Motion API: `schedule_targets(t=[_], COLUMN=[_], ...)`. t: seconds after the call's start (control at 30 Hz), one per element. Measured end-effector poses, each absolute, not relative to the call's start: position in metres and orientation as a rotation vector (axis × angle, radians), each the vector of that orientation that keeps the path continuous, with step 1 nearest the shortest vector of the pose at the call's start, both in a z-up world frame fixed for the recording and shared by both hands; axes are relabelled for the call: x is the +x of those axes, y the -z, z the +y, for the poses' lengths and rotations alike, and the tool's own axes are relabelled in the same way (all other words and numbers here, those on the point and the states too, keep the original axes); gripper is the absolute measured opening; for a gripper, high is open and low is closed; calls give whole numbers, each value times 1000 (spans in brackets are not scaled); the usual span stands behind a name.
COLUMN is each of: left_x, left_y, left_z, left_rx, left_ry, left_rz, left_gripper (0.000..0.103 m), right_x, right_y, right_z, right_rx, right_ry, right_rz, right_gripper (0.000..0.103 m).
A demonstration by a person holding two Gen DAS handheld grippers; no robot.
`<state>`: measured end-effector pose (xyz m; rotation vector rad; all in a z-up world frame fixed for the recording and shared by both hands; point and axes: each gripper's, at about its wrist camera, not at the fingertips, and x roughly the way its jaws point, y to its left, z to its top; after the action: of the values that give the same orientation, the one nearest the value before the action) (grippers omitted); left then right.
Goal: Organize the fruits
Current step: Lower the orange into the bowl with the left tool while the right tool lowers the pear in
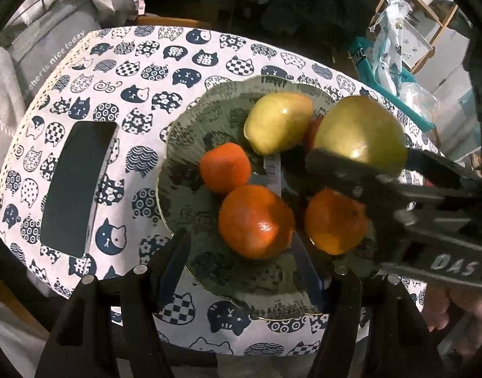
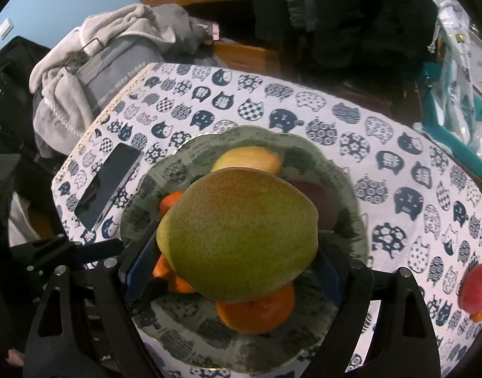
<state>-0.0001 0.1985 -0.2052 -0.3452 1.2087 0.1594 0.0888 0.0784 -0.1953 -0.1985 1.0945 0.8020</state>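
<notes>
Right wrist view shows my right claw (image 2: 238, 252) clenched on the pear (image 2: 238, 236), directly above the plate (image 2: 351, 195), left claw (image 1: 244, 261) released.

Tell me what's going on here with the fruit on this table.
A person is sorting fruit with two handheld grippers. The right gripper is shut on a green pear, held above the plate. On the plate sit three oranges, a yellow apple and something red, mostly hidden. The left gripper is open and empty at the plate's near edge. A red apple lies on the cat-print tablecloth, and a phone lies beside the plate.
</notes>
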Motion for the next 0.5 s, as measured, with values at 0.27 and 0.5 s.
schedule_targets(t=[0.27,0.5], left_x=[-1,-1], left_y=[206,195], left_z=[198,197], left_rx=[-312,-303], left_ry=[-165,-169], left_rz=[1211,1181], left_gripper=[69,69], right_x=[87,91], right_y=[200,183], right_z=[88,76], right_rx=[-200,-166], right_ry=[-827,-801], right_rz=[1112,1075], right_gripper=[84,84])
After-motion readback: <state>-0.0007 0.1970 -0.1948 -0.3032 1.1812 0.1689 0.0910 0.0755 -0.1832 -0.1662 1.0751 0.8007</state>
